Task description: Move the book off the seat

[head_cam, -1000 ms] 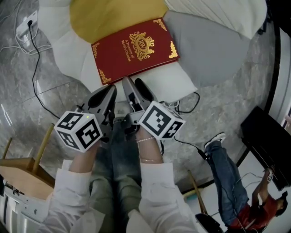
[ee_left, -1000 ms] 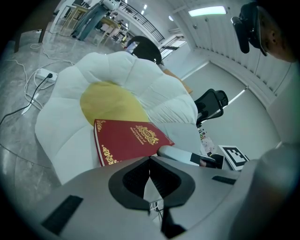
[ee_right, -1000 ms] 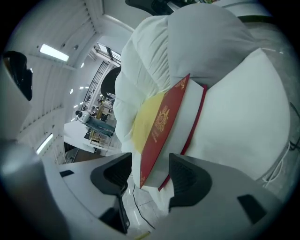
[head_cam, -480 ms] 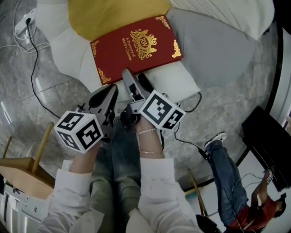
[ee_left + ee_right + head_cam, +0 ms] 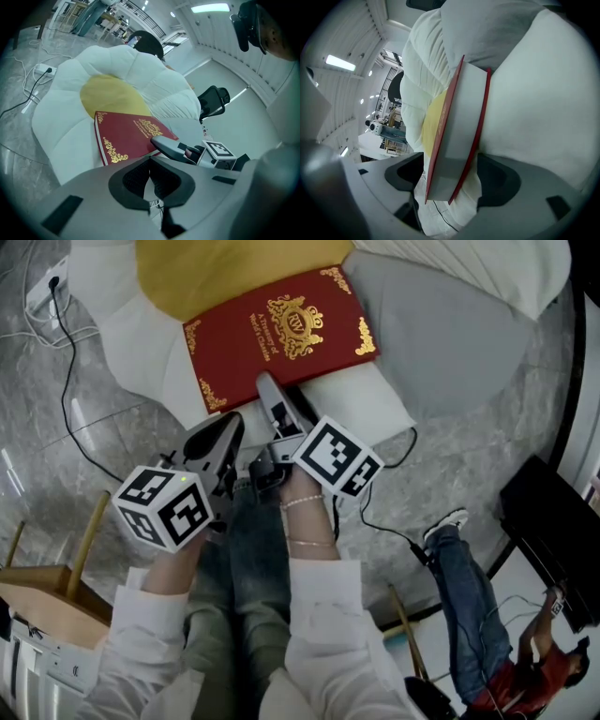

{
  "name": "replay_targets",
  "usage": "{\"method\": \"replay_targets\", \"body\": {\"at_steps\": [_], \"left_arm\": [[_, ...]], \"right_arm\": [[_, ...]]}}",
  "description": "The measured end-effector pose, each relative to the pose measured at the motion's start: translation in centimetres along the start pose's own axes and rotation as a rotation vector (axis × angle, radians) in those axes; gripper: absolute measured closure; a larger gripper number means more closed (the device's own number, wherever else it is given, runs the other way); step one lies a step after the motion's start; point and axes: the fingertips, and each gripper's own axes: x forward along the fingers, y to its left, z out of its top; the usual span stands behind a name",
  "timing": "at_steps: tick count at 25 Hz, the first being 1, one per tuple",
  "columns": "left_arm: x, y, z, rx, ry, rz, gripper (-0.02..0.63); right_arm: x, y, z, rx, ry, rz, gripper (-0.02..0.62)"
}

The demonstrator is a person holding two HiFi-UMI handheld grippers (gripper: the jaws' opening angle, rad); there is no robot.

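Note:
A red book (image 5: 277,329) with gold ornaments lies flat on the white petal-shaped seat (image 5: 141,343) with its yellow centre. My right gripper (image 5: 281,397) is at the book's near edge. In the right gripper view the book's edge (image 5: 459,126) stands between the jaws, which are opening, and a gap shows on the left side. My left gripper (image 5: 228,427) hangs just short of the seat, to the left of the right one, shut and empty. In the left gripper view the book (image 5: 126,133) lies ahead of it, with the right gripper's (image 5: 173,145) jaw over the near corner.
A grey cushion (image 5: 441,324) lies on the right of the seat. A power strip and cables (image 5: 47,287) run over the marble floor at the left. A wooden stool (image 5: 47,577) stands at lower left. A person sits on the floor (image 5: 478,615) at lower right.
The right gripper has moved forward to the book's near edge and its jaws have spread around it. The left gripper has stayed put.

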Motion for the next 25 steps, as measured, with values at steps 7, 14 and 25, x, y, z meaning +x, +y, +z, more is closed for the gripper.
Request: {"method": "replay_targets", "body": {"at_steps": [7,14,25], "left_arm": [[0.2,0.5,-0.2,0.004,0.000,0.003,0.600],[0.5,0.7,-0.4,-0.012,0.004,0.005,0.600],[0.6,2.1,0.2,-0.036,0.002,0.023,0.600]], "right_arm": [[0.4,0.0,0.3,0.005,-0.014,0.017,0.253],[0.8,0.2,0.8,0.009,-0.029,0.020,0.253],[2.0,-0.3,1.1,0.043,-0.038,0.008,0.253]]}}
